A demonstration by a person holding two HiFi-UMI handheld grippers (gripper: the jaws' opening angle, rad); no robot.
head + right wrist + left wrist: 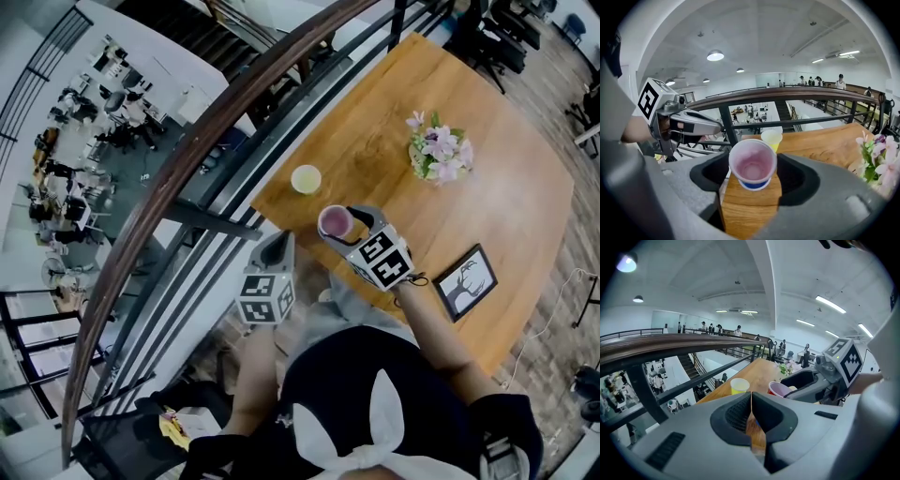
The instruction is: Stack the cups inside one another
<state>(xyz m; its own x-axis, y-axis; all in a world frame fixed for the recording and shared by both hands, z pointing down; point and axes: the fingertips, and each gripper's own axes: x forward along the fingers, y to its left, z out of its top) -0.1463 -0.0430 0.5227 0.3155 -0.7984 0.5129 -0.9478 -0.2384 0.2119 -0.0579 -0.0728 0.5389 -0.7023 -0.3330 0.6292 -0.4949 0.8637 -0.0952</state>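
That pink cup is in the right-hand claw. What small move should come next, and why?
Probably carry the translucent pink plastic cup forward until it hangs over the pale yellow plastic cup. The right gripper is shut on the pink cup, and the yellow one stands upright, mouth open, just beyond it on the wooden table.

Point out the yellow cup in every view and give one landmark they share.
Head view: yellow cup near the wooden table's left edge, above centre.
Left gripper view: yellow cup at centre, left of the pink cup.
Right gripper view: yellow cup just above centre, behind the pink cup.
Shared landmark: the pink cup.
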